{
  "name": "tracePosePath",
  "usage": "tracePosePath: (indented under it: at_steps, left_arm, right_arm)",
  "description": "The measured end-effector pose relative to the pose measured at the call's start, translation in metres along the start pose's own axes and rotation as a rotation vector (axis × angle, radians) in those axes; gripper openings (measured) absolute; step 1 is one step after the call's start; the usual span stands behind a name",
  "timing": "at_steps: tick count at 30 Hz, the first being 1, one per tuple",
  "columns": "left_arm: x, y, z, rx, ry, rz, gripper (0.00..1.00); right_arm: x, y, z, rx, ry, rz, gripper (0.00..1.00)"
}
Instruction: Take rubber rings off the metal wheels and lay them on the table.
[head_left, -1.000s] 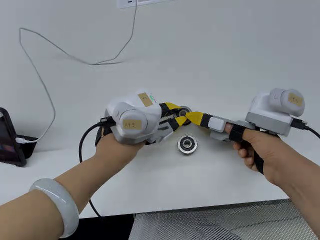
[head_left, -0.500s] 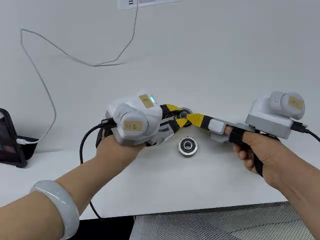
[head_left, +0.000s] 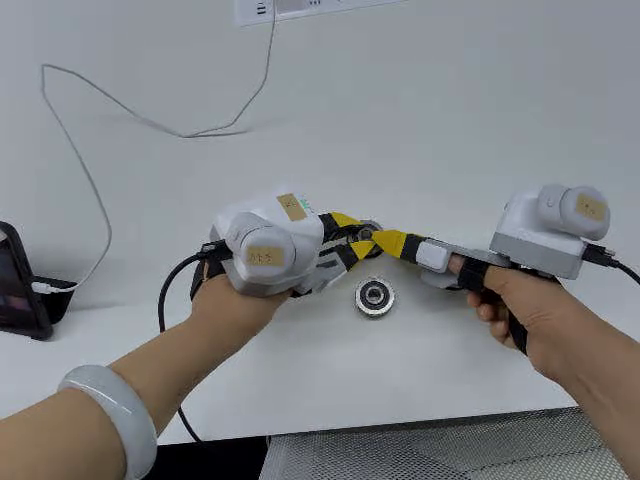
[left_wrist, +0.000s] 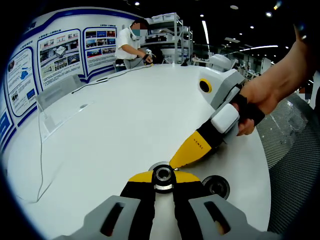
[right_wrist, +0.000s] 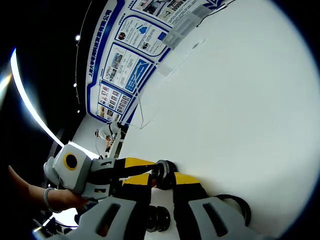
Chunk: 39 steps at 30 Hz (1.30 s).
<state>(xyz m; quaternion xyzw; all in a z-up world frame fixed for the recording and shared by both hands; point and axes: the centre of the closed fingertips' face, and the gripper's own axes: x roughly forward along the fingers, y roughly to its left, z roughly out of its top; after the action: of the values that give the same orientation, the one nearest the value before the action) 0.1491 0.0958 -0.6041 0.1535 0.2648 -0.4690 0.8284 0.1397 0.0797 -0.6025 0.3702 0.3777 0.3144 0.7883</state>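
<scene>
- In the head view, the left gripper (head_left: 351, 231) is pointing in from the left, and its yellow-tipped jaws are sitting on either side of a metal wheel (head_left: 364, 229) over the white table (head_left: 420, 130)
- The right gripper (head_left: 374, 239) is pointing in from the right with its yellow tips meeting the edge of that same wheel; from this angle its two jaws are showing as a single wedge
- A second wheel (head_left: 374, 295) is lying flat on the table just on the person's side of the jaws, apart from both grippers and wearing its dark rubber ring (head_left: 360, 297)
- In the left gripper view, this gripper's own jaws are clamping the metal wheel (left_wrist: 163, 176) from both sides, a narrow gap apart, while the right gripper's tip (left_wrist: 176, 161) is touching the wheel's upper right rim
- The second wheel (left_wrist: 216, 186) is resting on the table just right of the jaws
- In the right gripper view, its own jaws are standing slightly apart with the metal wheel (right_wrist: 163, 175) at their tips; I cannot tell whether they are pinching it
- The second wheel (right_wrist: 157, 218) is showing low down, in the gap between those jaws
</scene>
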Motion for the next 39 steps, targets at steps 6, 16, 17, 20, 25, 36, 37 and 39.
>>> tracePosePath:
  at_steps: [6, 16, 17, 20, 25, 36, 37, 39]
  left_arm:
    - [0.0005, 0.0009, -0.0008, -0.001, -0.001, 0.000, 0.14]
    - [0.0003, 0.0001, 0.0002, -0.002, -0.001, 0.000, 0.14]
    - [0.0003, 0.0002, 0.0000, -0.003, -0.001, 0.001, 0.14]
    - [0.0001, 0.0000, 0.0002, -0.003, -0.002, 0.001, 0.14]
    - [0.0002, 0.0002, 0.0000, -0.003, -0.003, 0.000, 0.14]
    - [0.0000, 0.0007, -0.0001, -0.005, -0.007, -0.001, 0.14]
    - [0.0000, 0.0007, 0.0000, -0.005, -0.007, -0.001, 0.14]
    - [0.0001, 0.0008, 0.0000, -0.005, -0.007, 0.000, 0.14]
  right_arm:
    - [0.0010, -0.0009, -0.0007, 0.007, 0.004, 0.003, 0.19]
    - [0.0034, 0.0025, 0.0030, -0.006, -0.005, 0.014, 0.21]
    - [0.0036, 0.0026, 0.0033, -0.010, -0.007, 0.013, 0.21]
    - [0.0041, 0.0022, 0.0043, -0.017, -0.012, 0.010, 0.22]
    - [0.0049, 0.0011, 0.0043, -0.015, -0.011, 0.010, 0.23]
    - [0.0059, 0.0020, 0.0055, -0.008, -0.009, 0.019, 0.24]
    - [0.0057, 0.0026, 0.0054, -0.005, -0.008, 0.021, 0.24]
    - [0.0051, 0.0032, 0.0051, -0.003, -0.004, 0.023, 0.24]
